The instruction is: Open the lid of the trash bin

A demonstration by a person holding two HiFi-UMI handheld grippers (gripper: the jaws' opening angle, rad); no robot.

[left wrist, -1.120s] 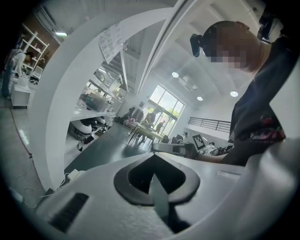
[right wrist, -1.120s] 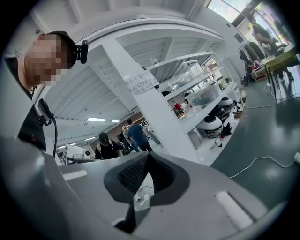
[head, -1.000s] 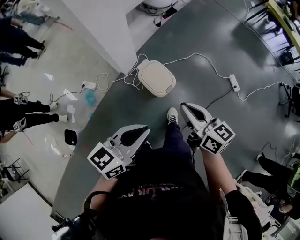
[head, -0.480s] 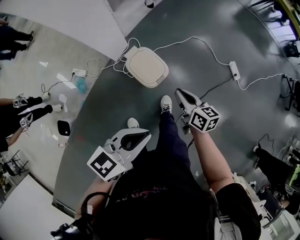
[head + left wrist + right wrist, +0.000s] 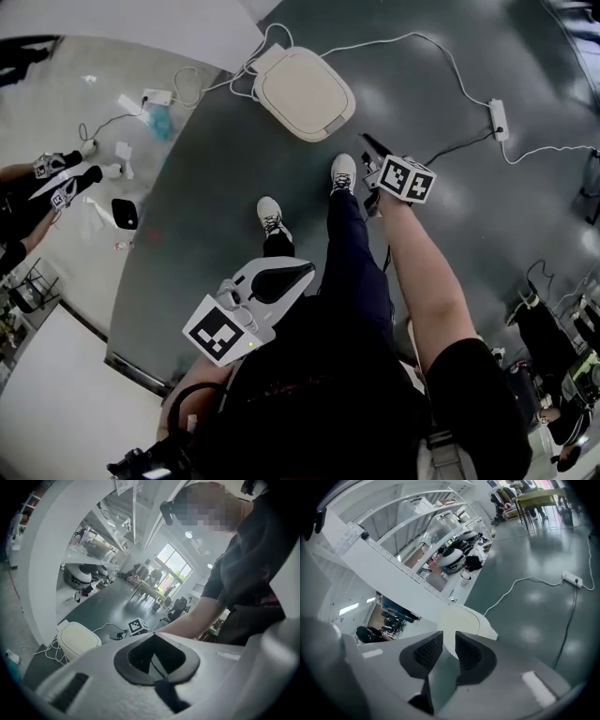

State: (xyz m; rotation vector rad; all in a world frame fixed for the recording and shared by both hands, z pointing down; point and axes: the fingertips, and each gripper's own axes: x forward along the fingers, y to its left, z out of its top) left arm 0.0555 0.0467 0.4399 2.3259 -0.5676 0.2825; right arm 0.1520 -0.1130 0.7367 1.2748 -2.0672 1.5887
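The trash bin [image 5: 330,122] is sitting on the dark floor [image 5: 234,187] with its lid [image 5: 300,89] down. The right tongs [image 5: 368,143] are pointing down near its edge. They are opening a little, and nothing is between them. That arm is reaching far out. The left tongs [image 5: 309,269] are pressed together, holding nothing, close to the person's knee.

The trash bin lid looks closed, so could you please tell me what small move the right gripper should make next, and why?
Probably ease the right gripper forward and down to the near edge of the trash bin lid. The lid lies flat and closed just ahead of the gripper. Its jaws are opening with nothing between them, and they do not touch the lid.
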